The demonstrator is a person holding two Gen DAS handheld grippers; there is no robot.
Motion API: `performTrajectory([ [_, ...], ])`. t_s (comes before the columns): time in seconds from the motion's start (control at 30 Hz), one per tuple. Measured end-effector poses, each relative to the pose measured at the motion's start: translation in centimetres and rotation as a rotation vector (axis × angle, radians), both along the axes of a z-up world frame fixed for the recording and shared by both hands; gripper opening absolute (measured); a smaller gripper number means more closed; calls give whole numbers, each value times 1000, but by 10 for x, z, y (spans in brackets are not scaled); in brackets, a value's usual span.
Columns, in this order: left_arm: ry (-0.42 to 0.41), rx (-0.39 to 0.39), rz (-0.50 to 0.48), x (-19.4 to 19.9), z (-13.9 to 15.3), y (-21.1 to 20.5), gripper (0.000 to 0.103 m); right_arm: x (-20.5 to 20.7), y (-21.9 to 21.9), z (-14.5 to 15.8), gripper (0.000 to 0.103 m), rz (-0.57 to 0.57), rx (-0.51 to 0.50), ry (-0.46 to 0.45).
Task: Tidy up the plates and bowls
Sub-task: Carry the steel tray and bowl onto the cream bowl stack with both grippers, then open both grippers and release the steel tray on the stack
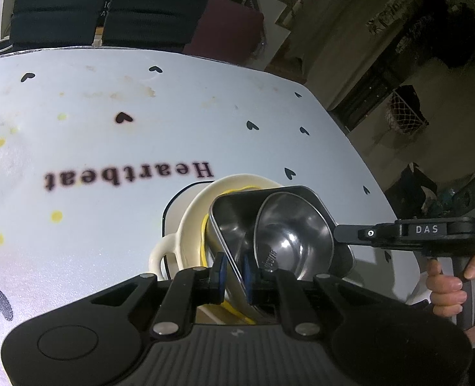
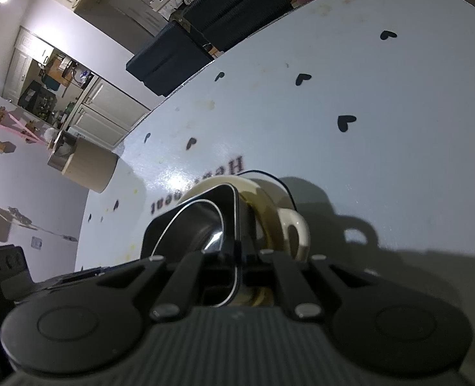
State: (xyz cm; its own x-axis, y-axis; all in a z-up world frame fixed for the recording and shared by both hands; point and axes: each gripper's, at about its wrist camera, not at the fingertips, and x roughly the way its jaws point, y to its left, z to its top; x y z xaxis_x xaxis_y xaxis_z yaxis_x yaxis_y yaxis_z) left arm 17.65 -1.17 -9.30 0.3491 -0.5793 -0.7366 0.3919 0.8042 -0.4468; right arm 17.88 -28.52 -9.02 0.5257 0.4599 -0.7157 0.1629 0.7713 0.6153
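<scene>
A rectangular steel tray [image 1: 227, 222] with a round steel bowl [image 1: 296, 241] inside it rests in a cream ceramic dish [image 1: 189, 225] with a loop handle. The stack sits on a white plate [image 1: 173, 206] with a dark rim. My left gripper [image 1: 232, 270] is shut on the tray's near rim, blue pads on either side. My right gripper [image 1: 342, 234] reaches in from the right and is shut on the tray's opposite rim. In the right wrist view the right gripper [image 2: 239, 257] pinches the tray [image 2: 227, 215], with the cream dish [image 2: 269, 206] behind it.
The stack stands on a white table [image 1: 141, 135] printed with black hearts and the word "Heartbeat". Dark cushioned chairs [image 1: 60, 9] stand at the far edge. A tan bin [image 2: 86, 167] stands on the floor beside the table.
</scene>
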Motion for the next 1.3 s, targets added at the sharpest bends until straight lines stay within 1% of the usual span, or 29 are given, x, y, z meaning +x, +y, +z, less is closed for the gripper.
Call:
performTrajectory([
  [0.27, 4, 9, -6, 0, 1, -1, 12, 1, 0, -2, 5, 8, -10, 13],
  [0.37, -4, 21, -5, -3, 4, -1, 14, 2, -1, -1, 9, 11, -11, 15],
  [0.4, -7, 23, -2, -3, 5, -1, 15, 2, -1, 0, 12, 8, -19, 12],
  [0.47, -13, 33, 10, -6, 7, 1, 21, 1, -1, 1, 15, 5, -39, 6],
  [0.53, -23, 37, 26, -8, 9, 3, 24, 0, -2, 2, 16, 3, -49, 0],
  [0.6, -34, 39, 49, -11, 14, 6, 28, -3, -3, 5, 16, -2, -62, -10],
  [0.67, -49, 37, 67, -14, 19, 9, 35, -5, -5, 9, 17, -12, -96, -26],
  [0.73, -69, 33, 85, -18, 26, 12, 40, -8, -7, 15, 23, -26, -125, -47],
  [0.8, -90, 30, 109, -22, 34, 13, 44, -12, -10, 22, 27, -38, -136, -69],
  [0.87, -107, 19, 131, -28, 42, 13, 52, -17, -12, 30, 32, -46, -150, -102],
  [0.93, -136, 17, 143, -35, 52, 10, 56, -23, -12, 40, 44, -56, -174, -137],
  [1.0, -180, 28, 146, -43, 63, 6, 63, -28, -11, 50, 48, -60, -202, -175],
  [1.07, -215, 20, 152, -51, 74, 2, 79, -33, -9, 60, 54, -54, -228, -214],
  [1.1, -233, 13, 158, -56, 79, 1, 83, -37, -8, 66, 59, -45, -241, -239],
  [1.13, -250, 9, 163, -60, 84, 0, 90, -40, -7, 71, 62, -38, -252, -263],
  [1.2, -288, 0, 171, -70, 93, -4, 94, -48, -5, 82, 66, -27, -273, -314],
  [1.27, -327, 1, 177, -80, 102, -6, 102, -56, -4, 92, 69, -26, -291, -354],
  [1.3, -348, 5, 179, -85, 107, -8, 103, -60, -2, 96, 70, -26, -296, -374],
])
